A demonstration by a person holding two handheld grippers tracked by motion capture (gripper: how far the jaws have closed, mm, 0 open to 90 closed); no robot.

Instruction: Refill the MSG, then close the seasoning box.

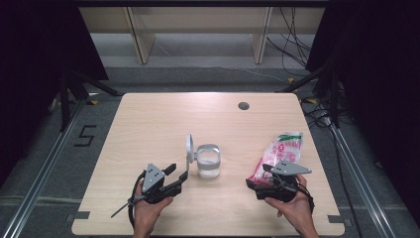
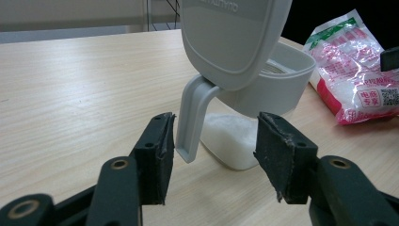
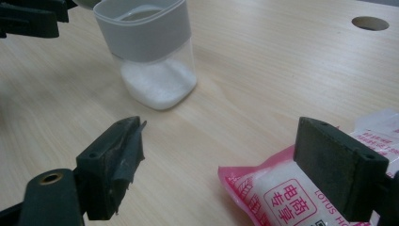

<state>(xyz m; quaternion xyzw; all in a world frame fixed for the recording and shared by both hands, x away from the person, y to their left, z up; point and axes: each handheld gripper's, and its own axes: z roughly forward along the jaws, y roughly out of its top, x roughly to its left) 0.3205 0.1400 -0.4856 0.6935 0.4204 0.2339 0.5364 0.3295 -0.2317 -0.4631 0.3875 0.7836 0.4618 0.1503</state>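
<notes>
Pale wooden desk [image 1: 148,129]: left gripper [image 2: 214,141] half-open around jar [image 1: 208,161] handle [image 2: 190,120]; right gripper [image 3: 221,155] open, empty, bag [image 1: 282,151] beside it.

left hand-held gripper [image 1: 179,174]: jaws apart | right hand-held gripper [image 1: 253,184]: jaws wide, gripping nothing

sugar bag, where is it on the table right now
In the high view the sugar bag lies on the table's right side, right of the lidded container, its near end at the right gripper.
</notes>
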